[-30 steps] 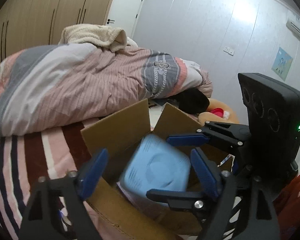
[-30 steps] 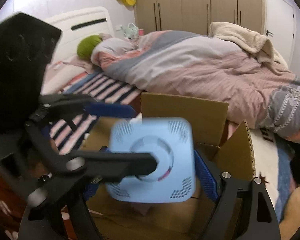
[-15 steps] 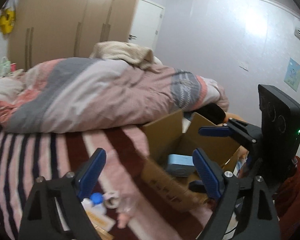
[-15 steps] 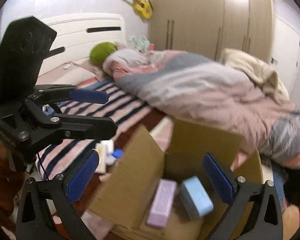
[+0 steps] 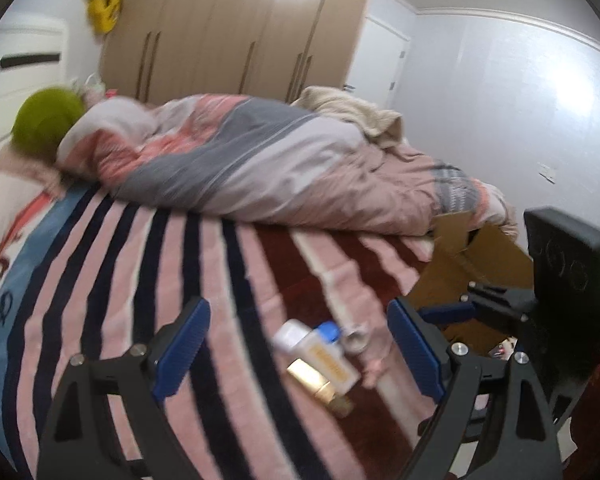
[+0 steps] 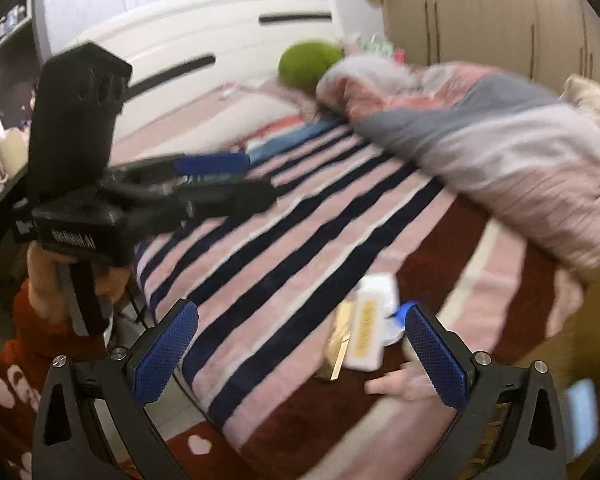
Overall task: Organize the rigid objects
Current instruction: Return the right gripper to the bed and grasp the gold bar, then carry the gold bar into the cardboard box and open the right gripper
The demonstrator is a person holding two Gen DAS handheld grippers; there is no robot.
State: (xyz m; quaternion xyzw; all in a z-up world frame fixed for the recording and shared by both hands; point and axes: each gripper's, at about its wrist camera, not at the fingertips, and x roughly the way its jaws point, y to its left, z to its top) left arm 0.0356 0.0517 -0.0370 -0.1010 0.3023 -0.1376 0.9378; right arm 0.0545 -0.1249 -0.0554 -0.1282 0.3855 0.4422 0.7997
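Nearest the cameras, both grippers hang above the near edge of the bed with nothing between their fingers. The left gripper [image 5: 296,350] has its blue pads spread wide, and so does the right gripper [image 6: 300,350].

Just past them, on the striped blanket [image 5: 112,264] close to that near edge, lies a small cluster of things to be put away. A white flat bottle [image 6: 370,330] with a yellow label lies on its side, a gold box [image 6: 336,350] touching it along one long side, and a blue cap [image 5: 327,330] shows at the bottle's far end. Beside these sits a small roll of tape [image 5: 356,340]. The motion blur hides finer detail.

All look light and stiff, so a modest squeeze should do. The bottle's plastic is probably smooth, so it is best taken across its flat faces near the middle; the box across its narrow width. The soft bedding will give under the fingers.

Farther along, toward the foot corner of the bed, stands the cardboard box [image 5: 472,256], open. Beyond lies the heaped quilt [image 5: 260,164].
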